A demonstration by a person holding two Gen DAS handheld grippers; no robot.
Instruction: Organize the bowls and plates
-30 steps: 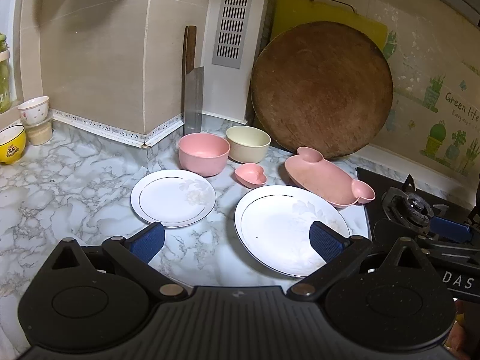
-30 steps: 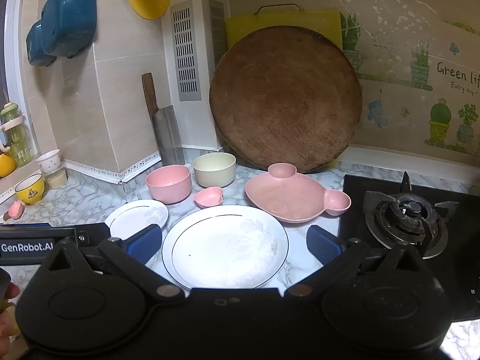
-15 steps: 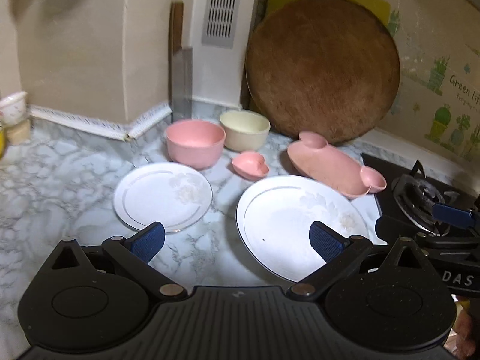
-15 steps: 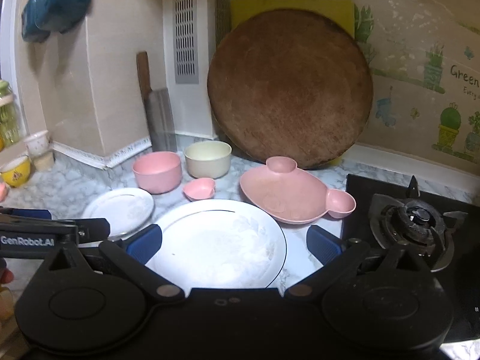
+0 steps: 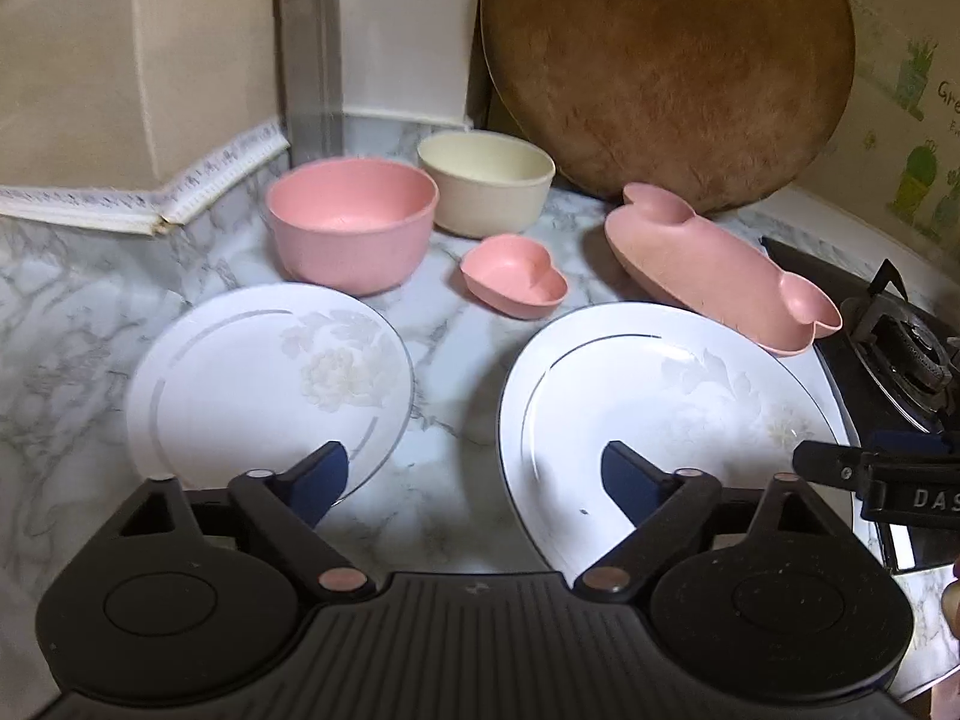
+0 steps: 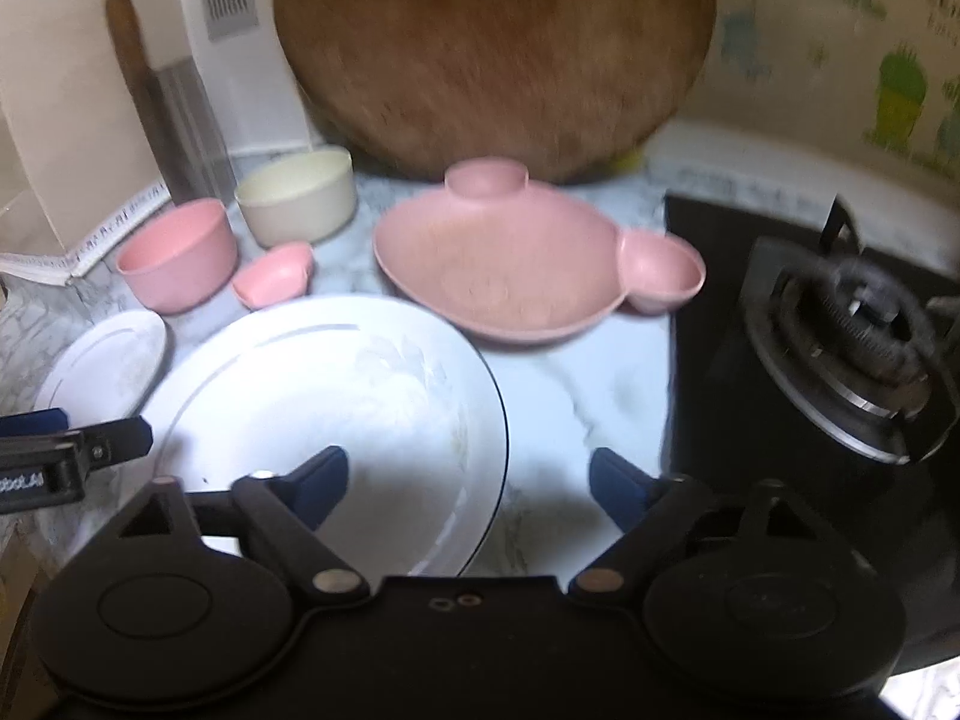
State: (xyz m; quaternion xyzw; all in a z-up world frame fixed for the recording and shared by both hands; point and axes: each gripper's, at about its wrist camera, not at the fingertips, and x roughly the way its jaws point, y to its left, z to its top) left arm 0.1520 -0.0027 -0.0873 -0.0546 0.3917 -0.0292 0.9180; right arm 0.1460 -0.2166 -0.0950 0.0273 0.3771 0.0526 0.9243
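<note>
On the marble counter lie a small white plate (image 5: 264,384) (image 6: 102,366) and a large white plate (image 5: 660,414) (image 6: 336,414). Behind them stand a pink bowl (image 5: 351,231) (image 6: 177,252), a cream bowl (image 5: 486,180) (image 6: 294,195), a small pink heart dish (image 5: 516,276) (image 6: 276,273) and a pink mouse-shaped dish (image 5: 714,270) (image 6: 516,264). My left gripper (image 5: 474,480) is open and empty, low between the two plates. My right gripper (image 6: 468,480) is open and empty, over the large plate's right rim.
A round wooden board (image 5: 666,60) (image 6: 492,48) leans on the back wall, with a cleaver (image 5: 312,54) upright at its left. A black gas stove (image 6: 840,330) (image 5: 900,348) borders the plates on the right. The right gripper's finger shows in the left view (image 5: 840,468).
Both grippers have moved forward and down toward the plates; the dishes look larger and closer. Nothing on the counter has moved. Both grippers stay open.
</note>
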